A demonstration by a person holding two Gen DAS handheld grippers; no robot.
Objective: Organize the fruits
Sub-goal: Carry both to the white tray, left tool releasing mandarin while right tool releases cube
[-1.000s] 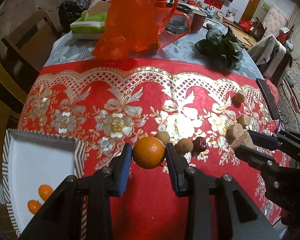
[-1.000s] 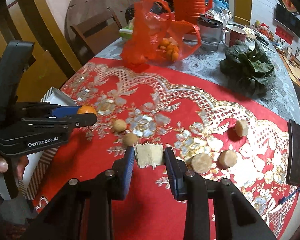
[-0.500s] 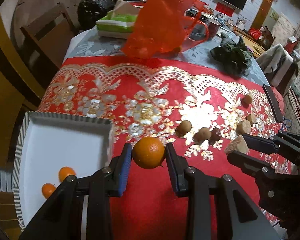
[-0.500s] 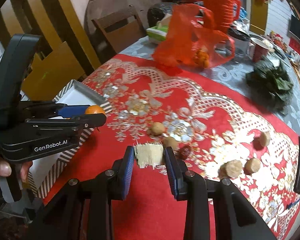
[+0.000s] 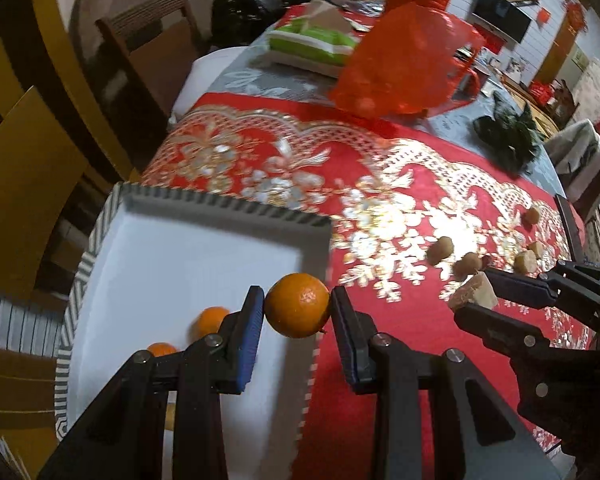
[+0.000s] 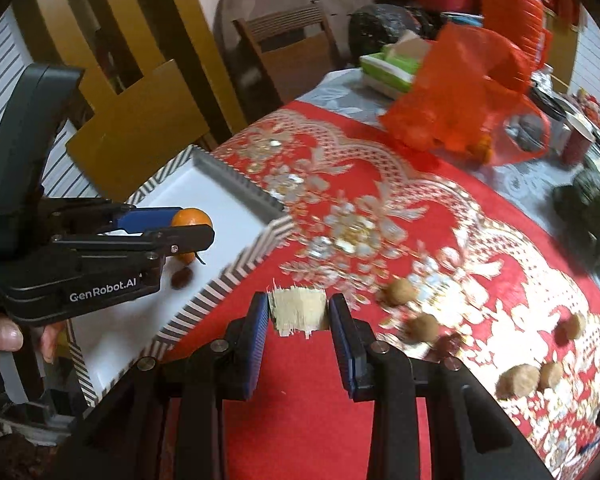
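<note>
Red-and-gold patterned tablecloth (image 5: 400, 340) carries a white striped-rim tray (image 5: 204, 216) at its left edge, where left gripper (image 5: 298, 312) clamps a round orange mandarin (image 5: 297, 310) over tray's right rim & right gripper (image 6: 299, 312) pinches a pale fibrous sugarcane chunk (image 6: 298, 310) nearby; mandarin looks light, soft-skinned, best squeezed gently across its middle.

We see the left hand-held gripper (image 5: 298, 332) as matte black plastic arms with round silver screws at the pivots and ribbed blue pads on the inner faces of both fingers (image 5: 247, 338). The right hand-held gripper (image 6: 298, 334) has the same build: black arms, silver screws, blue pads. From the right wrist view, the left unit's black body carries white "GenRobot.AI" lettering, with a tall black handle above and a fingertip (image 6: 4, 336) at its underside.
</note>
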